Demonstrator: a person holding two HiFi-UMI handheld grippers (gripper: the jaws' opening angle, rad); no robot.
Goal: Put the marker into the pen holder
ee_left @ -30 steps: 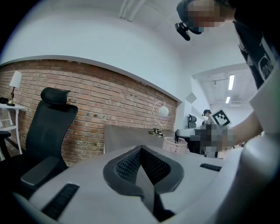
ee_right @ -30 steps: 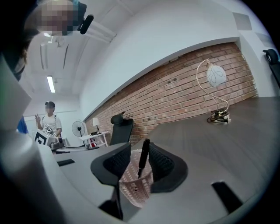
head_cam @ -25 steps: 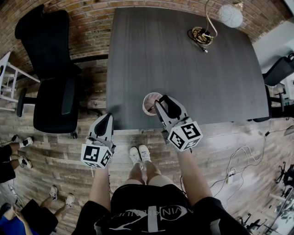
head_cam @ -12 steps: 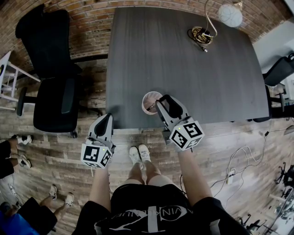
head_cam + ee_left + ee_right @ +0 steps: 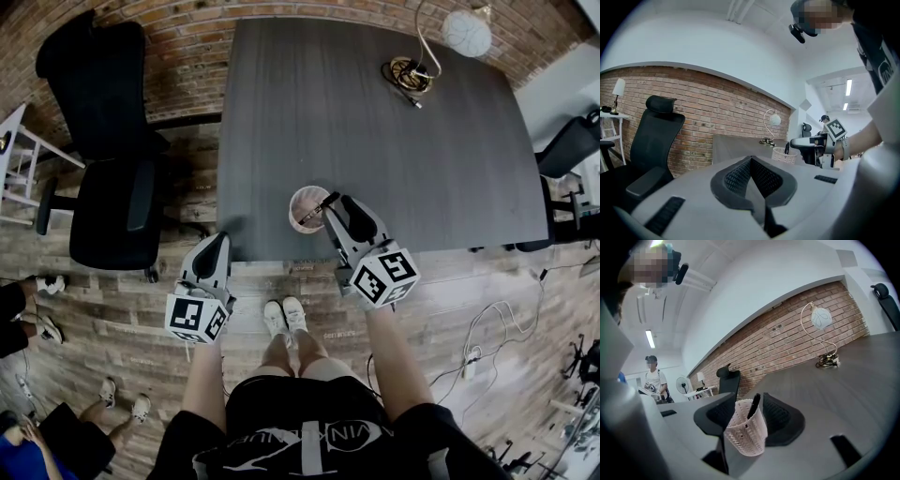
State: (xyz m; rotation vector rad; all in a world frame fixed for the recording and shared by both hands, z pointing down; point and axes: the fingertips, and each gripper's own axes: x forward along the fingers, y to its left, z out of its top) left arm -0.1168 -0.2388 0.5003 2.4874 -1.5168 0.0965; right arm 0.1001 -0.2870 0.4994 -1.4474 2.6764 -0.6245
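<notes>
Pink woven holder [image 5: 307,208] stood near the worktop's [image 5: 375,131] front edge, toward its left corner. The marker [image 5: 315,210] leaned inside it, its dark upper end tipped over the right rim. A second earlier the right hand-held gripper [image 5: 333,208] had been at that rim with its jaws closer together. Since then they had spread wide and the hand-held gripper had shifted a little to the right along the front edge. In its own view the holder sat between the parted jaws with neither pad pressing on it, so it gripped nothing.

The left hand-held gripper [image 5: 216,248] had not moved. It hung off the front left corner, over the plank floor [image 5: 141,319], with its jaws closed together on nothing.

A globe lamp [image 5: 466,33] and a coil of cable [image 5: 411,73] lay by the far right corner, well apart from the holder. A black chair [image 5: 103,178] stood off the left edge.
</notes>
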